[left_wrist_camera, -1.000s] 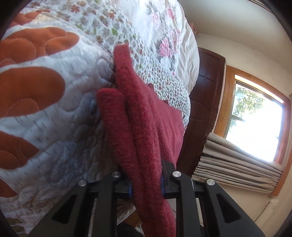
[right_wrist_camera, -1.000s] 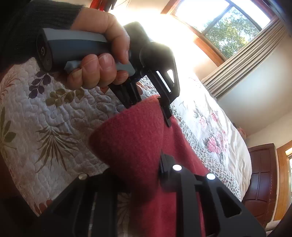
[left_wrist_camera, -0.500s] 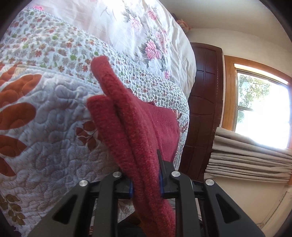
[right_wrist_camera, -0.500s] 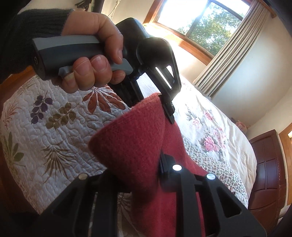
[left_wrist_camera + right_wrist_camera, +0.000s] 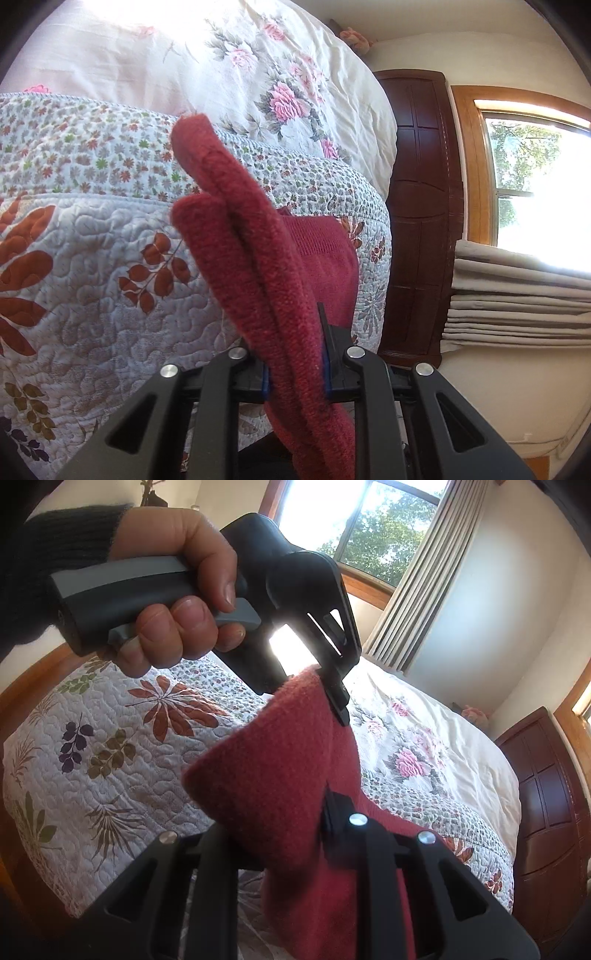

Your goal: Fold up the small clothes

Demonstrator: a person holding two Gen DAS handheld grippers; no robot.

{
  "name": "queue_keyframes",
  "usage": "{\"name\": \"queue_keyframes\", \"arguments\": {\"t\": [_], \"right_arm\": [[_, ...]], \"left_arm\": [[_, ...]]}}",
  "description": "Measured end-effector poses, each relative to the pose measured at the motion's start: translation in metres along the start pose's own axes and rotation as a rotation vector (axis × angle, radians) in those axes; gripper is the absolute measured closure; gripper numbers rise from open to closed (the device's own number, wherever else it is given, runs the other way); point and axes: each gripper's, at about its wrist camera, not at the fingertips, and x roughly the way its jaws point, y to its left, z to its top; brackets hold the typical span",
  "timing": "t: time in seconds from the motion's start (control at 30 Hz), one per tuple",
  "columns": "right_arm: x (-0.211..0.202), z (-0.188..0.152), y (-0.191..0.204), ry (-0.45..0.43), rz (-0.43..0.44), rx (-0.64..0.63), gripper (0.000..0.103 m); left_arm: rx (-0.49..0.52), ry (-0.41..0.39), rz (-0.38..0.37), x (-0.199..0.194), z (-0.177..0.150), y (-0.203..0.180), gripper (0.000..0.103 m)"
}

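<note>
- Red knitted garment hangs lifted above a bed, pinched by two hand-held claws.
- Left claw is clamped on a thick folded edge of the garment; two rolled layers stick up past its fingers.
- Right claw is clamped on another part of the same cloth, which bunches into a wedge in front of it.
- Seen from the right wrist view, the left claw bites the garment's upper corner, and a hand in a dark sleeve grips its grey handle.
- Below lies a white quilt with rust, purple and olive leaves; a rose-printed cream duvet lies just beyond it.
- Dark wooden headboard, a window and beige curtains stand behind.
</note>
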Motion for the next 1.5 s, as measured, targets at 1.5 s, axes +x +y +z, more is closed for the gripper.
{"name": "queue_keyframes", "arguments": {"t": [1.5], "right_arm": [[-0.051, -0.088, -0.149, -0.041, 0.021, 0.415, 0.084]], "left_arm": [[0.187, 0.091, 0.388, 0.127, -0.005, -0.172, 0.084]]}}
